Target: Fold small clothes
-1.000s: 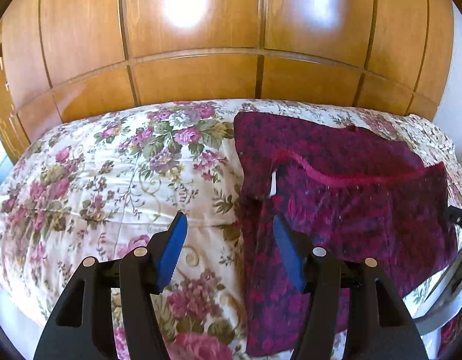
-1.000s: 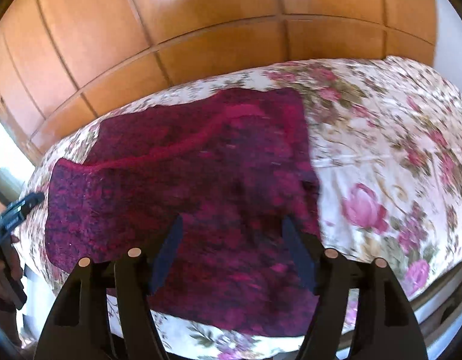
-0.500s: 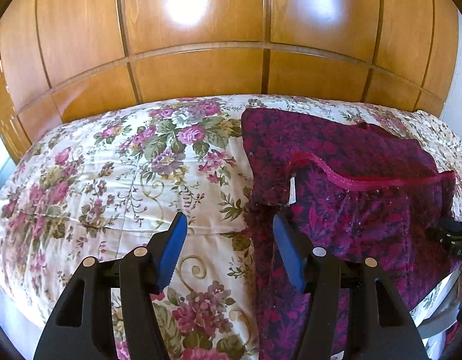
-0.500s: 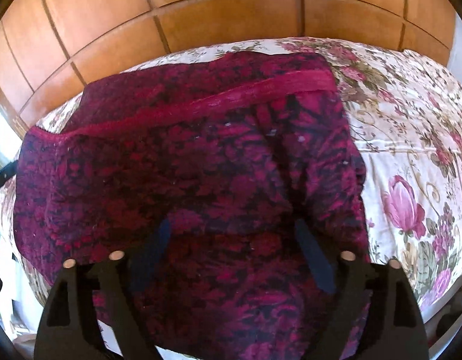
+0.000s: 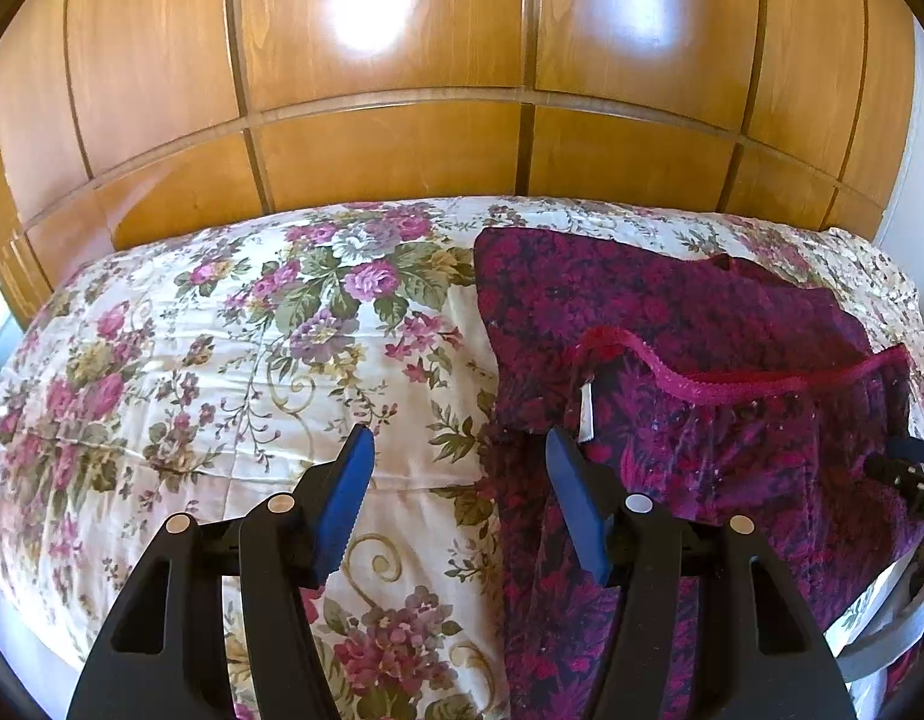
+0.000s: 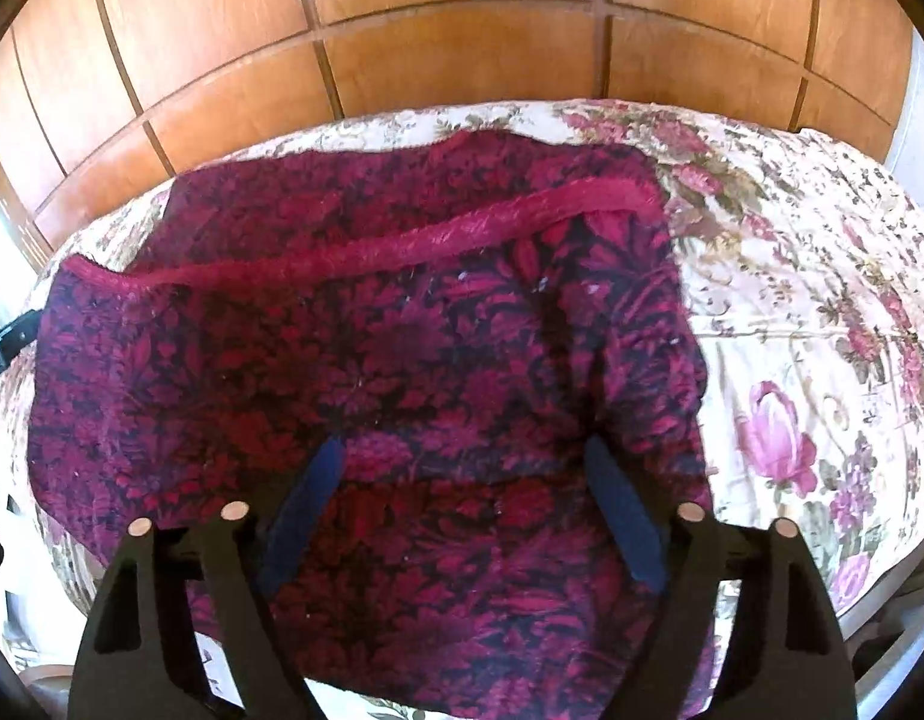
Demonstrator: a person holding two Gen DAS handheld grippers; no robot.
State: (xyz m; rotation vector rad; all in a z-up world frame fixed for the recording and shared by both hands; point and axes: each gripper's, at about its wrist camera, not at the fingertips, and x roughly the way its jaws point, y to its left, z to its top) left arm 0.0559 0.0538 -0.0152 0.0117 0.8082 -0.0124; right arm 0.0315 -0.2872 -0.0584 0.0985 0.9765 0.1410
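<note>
A dark red and purple floral garment (image 5: 672,324) with a pink trim band (image 5: 732,387) lies on the flowered bedspread (image 5: 234,360). In the right wrist view the garment (image 6: 402,348) fills the middle, its trim (image 6: 402,246) running across. My left gripper (image 5: 459,456) is open and empty, above the garment's left edge near a white label (image 5: 587,414). My right gripper (image 6: 462,468) is open and empty, just above the garment's near half. The right gripper's tip shows at the right edge of the left wrist view (image 5: 906,474).
A wooden panelled wardrobe (image 5: 402,138) stands behind the bed. The bedspread (image 6: 822,312) extends to the right of the garment. The bed's near edge drops away at the bottom of both views.
The right gripper has moved forward and lower over the garment, which now fills its view. The left gripper has shifted a little, the garment sitting further right in its view.
</note>
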